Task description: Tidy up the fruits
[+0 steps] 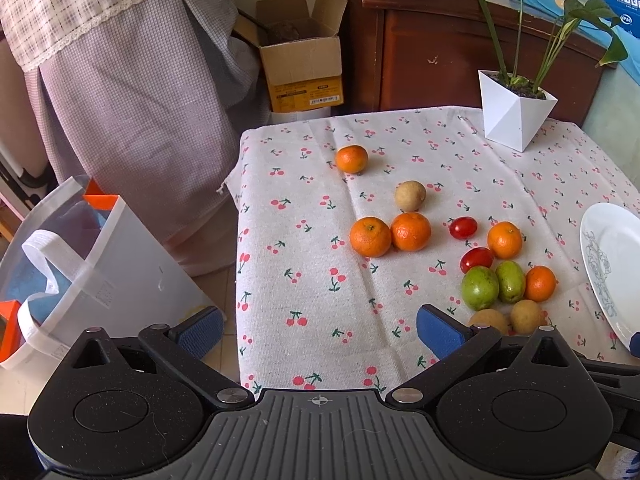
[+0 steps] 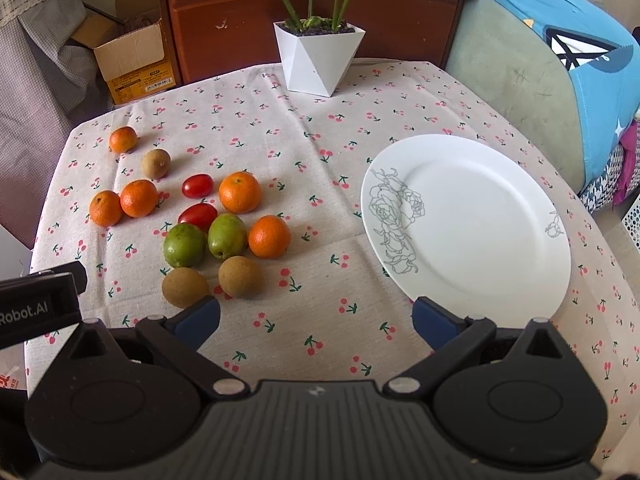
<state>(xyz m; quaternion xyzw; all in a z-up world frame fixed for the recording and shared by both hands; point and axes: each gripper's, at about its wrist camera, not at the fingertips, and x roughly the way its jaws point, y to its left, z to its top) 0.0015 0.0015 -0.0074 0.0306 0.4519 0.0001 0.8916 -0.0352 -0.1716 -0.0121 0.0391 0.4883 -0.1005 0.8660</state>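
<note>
Several fruits lie loose on the cherry-print tablecloth (image 2: 280, 128): small oranges (image 2: 240, 192), two red cherry tomatoes (image 2: 197, 185), two green fruits (image 2: 185, 245) and brown round fruits (image 2: 241, 282). They also show in the left wrist view, such as an orange (image 1: 370, 237) and a green fruit (image 1: 479, 288). A white plate (image 2: 480, 216) with a rose drawing is empty at the right; its edge shows in the left wrist view (image 1: 612, 256). My left gripper (image 1: 320, 332) is open and empty near the table's front left corner. My right gripper (image 2: 316, 320) is open and empty over the front edge, between fruits and plate.
A white angular plant pot (image 2: 318, 56) stands at the table's back. A white tote bag (image 1: 80, 264) sits on the floor left of the table. A cardboard box (image 1: 300, 64) and a wooden cabinet (image 1: 440, 52) are behind. A sofa with blue cloth (image 2: 560, 60) is at the right.
</note>
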